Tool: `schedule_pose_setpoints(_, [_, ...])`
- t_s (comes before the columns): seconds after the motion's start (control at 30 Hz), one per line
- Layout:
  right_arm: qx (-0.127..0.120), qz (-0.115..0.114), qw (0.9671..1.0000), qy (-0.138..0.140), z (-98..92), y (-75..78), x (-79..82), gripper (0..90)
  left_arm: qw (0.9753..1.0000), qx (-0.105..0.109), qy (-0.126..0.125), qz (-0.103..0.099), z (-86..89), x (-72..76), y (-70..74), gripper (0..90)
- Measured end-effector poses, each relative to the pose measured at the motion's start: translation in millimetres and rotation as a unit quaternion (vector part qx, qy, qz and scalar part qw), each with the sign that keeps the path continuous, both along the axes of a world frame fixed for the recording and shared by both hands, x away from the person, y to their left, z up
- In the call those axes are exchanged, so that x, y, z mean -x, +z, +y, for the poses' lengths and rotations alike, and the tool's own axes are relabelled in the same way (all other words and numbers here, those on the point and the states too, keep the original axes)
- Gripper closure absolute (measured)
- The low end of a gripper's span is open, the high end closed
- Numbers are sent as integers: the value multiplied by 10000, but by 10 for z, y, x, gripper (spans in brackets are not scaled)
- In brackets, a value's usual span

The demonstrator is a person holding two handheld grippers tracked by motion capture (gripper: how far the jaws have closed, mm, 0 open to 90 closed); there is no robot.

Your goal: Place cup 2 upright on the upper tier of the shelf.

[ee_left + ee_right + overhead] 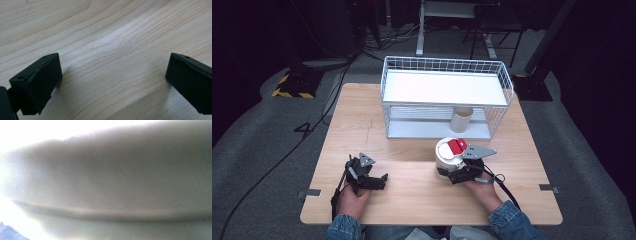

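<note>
Gripping the white canister (448, 156) with the right claw (460, 172), low on the side so the red-patched lid stays up and level; pressing so near that the canister wall (112, 182) is blurring in the right gripper view. Standing upright on the tabletop (412, 195), just in front of the wire rack (507, 90) where a paper cup (461, 119) is sitting on the lower shelf. Resting the left claw (112, 82) released, jaws wide over bare wood, well apart, likely staying out of the way.
</note>
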State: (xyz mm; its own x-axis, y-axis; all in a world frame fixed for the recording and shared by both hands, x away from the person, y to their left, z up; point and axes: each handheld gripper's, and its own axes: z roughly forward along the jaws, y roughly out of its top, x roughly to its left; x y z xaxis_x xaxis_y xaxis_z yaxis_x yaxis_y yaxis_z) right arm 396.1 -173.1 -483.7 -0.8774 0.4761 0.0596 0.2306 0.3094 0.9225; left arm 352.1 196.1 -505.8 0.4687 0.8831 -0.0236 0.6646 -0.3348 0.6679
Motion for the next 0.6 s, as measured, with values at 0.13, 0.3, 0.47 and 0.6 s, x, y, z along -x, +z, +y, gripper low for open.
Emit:
schedule_pose_setpoints(0.13, [19, 4, 10000, -3, 0, 2, 1, 99, 10000, 1, 0, 0, 0, 0, 0, 11])
schedule_pose_setpoints(0.3, [28, -6, 10000, -1, 2, 4, 0, 100, 10000, 2, 1, -1, 0, 0, 0, 11])
schedule_pose_setpoints(0.47, [59, -11, 10000, -7, 5, 11, 2, 101, 10000, 0, 0, -1, 0, 0, 0, 11])
schedule_pose_setpoints(0.6, [132, 15, 9999, -54, 11, 29, 8, 102, 10000, 3, 1, -1, 0, 0, 0, 11])
